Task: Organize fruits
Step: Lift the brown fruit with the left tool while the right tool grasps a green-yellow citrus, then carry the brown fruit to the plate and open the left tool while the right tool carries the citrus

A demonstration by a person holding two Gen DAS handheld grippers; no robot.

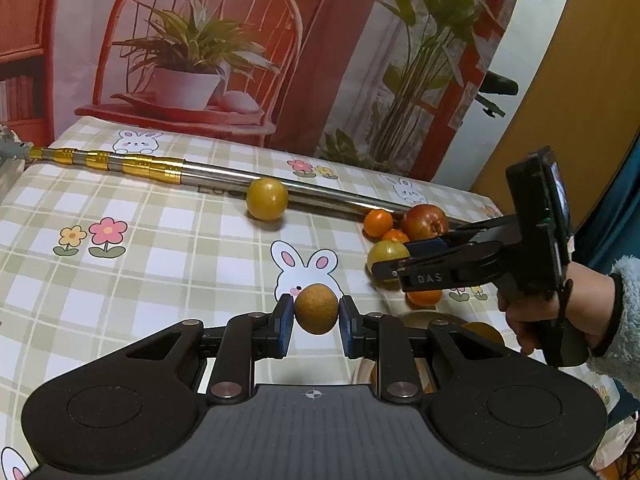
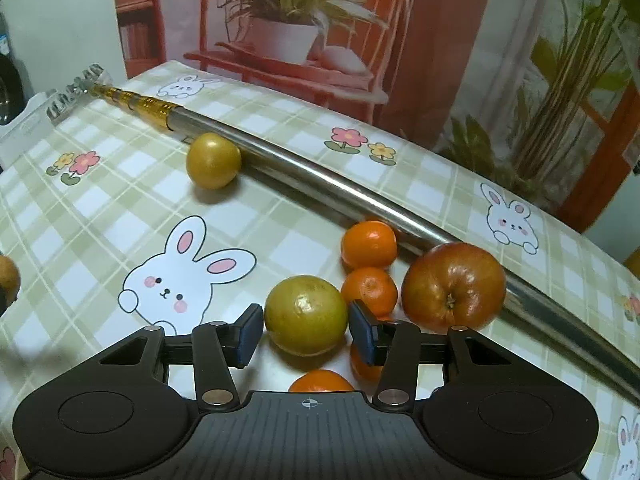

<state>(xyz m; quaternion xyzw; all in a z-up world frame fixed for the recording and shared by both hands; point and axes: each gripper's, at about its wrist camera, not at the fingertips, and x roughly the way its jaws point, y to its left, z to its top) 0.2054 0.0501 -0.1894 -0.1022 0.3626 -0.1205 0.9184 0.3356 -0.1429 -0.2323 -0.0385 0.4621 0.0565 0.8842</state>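
Fruit lies scattered over a checked cloth point(image 1: 168, 240) printed with rabbits and flowers, and most of it sits toward the right. At far left a telescopic pole point(image 1: 224, 176) starts off the table edge and runs slantwise to the right; it seems to act as a stop, since a yellow-green fruit point(image 1: 267, 199) rests against its near side.

In the near middle, the left gripper point(image 1: 316, 318) is clamped on a brown fruit point(image 1: 316, 309), its blue pads pressing both sides. The fruit looks lifted clear of the cloth, though the view does not settle that. My guess is that it is being carried toward the group on the right.

Right of that lies the cluster: two mandarins point(image 2: 369, 244) by the pole, a red apple point(image 2: 454, 286) touching the pole, and a green fruit point(image 2: 306, 314) in front. The right gripper point(image 2: 306, 330) straddles this green fruit with its fingers apart, a gap showing on each side, so the grasp is not yet made. More mandarins point(image 2: 322, 380) lie beneath its frame, partly hidden. At far right, a hand point(image 1: 532, 320) in a fleecy sleeve holds that gripper low and level, probably so that the fingers can close at the fruit's widest part.
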